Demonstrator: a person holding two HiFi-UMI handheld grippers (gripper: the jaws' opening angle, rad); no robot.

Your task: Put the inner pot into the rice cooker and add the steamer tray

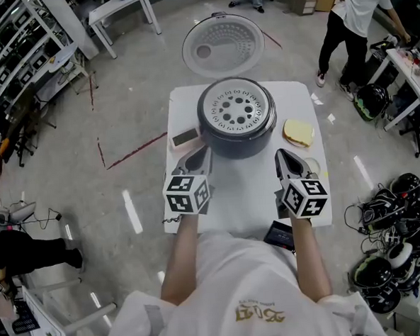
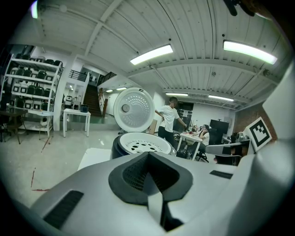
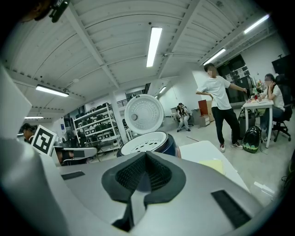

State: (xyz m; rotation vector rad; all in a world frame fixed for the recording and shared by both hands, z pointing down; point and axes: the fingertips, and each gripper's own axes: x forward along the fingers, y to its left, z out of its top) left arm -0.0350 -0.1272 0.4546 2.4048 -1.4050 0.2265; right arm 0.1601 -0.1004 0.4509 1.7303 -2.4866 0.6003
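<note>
1. The rice cooker [image 1: 238,145] stands at the far middle of a white table [image 1: 247,197]. Its round lid [image 1: 222,46] is swung open behind it.
2. The steamer tray [image 1: 235,110], white and full of holes, sits level in the mouth of the rice cooker. Whatever lies under it is hidden.
3. The left gripper [image 1: 203,152] rests on the near left side of the rice cooker, its tips just beside the dark wall. In its own view the left gripper [image 2: 148,156] has its jaws pressed together with nothing between them, and the tray and open lid show straight ahead.
4. The right gripper [image 1: 281,155] lies on the near right side of the rice cooker, a little apart from the wall. Its own view shows the right gripper [image 3: 146,155] with its jaws closed together and empty too.
5. A yellow pad [image 1: 298,131] lies just right of the rice cooker. A flat tan block [image 1: 185,137] lies just to its left.
6. A person [image 1: 353,20] stands on the floor well beyond the rice cooker, to its right.
</note>
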